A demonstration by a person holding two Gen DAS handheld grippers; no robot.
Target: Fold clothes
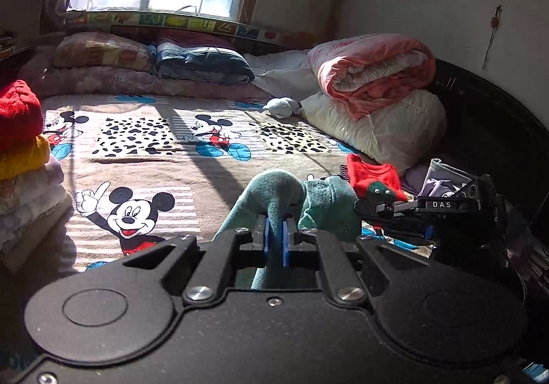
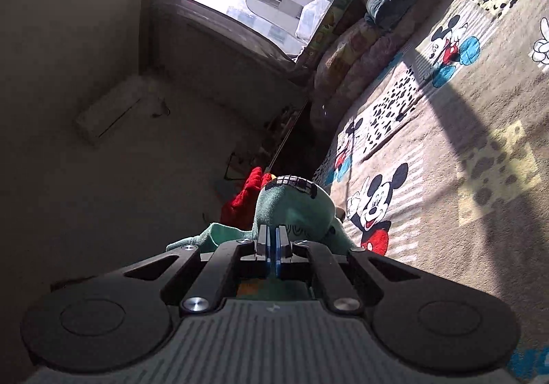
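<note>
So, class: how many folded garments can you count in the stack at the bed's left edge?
4, possibly more hidden: a red knit on top, a yellow one beneath, a pale lilac one under that, and a cream one lowest.

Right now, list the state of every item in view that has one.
Left gripper: shut on the green garment.
Right gripper: shut on the green garment.
Green garment: bunched, lifted between both grippers.
Stack of clothes: folded, piled.
Red garment: unfolded, crumpled.
Pink quilt: folded, on a white pillow.
</note>
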